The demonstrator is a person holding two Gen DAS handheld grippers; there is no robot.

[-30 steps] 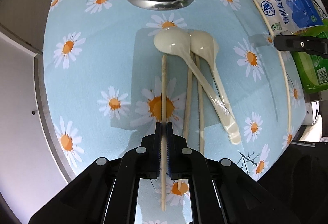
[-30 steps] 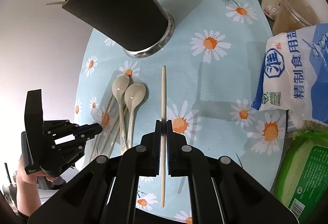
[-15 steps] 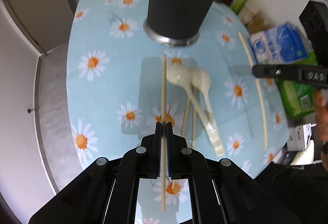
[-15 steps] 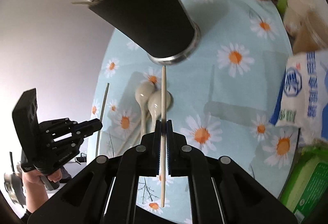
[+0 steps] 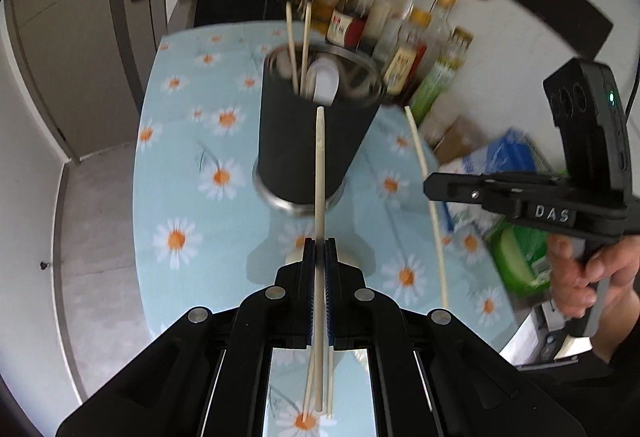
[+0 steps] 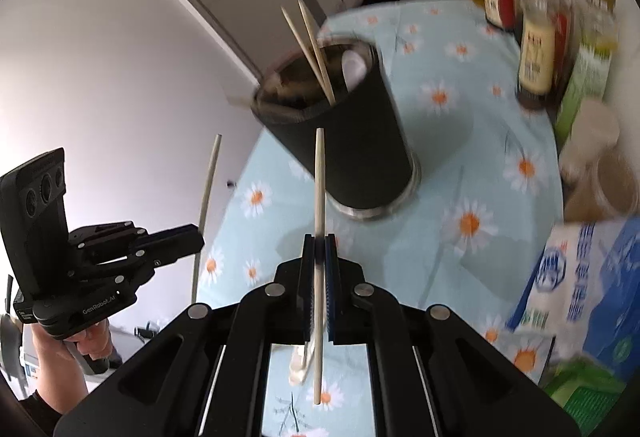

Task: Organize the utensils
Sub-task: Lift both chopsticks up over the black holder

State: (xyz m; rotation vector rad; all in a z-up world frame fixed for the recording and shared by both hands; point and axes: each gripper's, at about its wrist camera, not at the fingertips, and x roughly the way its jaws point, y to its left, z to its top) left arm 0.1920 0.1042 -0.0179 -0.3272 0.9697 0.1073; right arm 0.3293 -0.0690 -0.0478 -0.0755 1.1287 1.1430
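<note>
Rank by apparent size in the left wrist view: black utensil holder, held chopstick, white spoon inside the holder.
1. black utensil holder
2. chopstick in the left gripper; nearness to the camera may exaggerate it
3. white spoon

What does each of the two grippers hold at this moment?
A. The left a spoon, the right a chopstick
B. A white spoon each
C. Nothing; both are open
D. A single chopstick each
D: the left gripper is shut on one chopstick, and the right gripper is shut on another chopstick, both raised in front of the black utensil holder.
</note>
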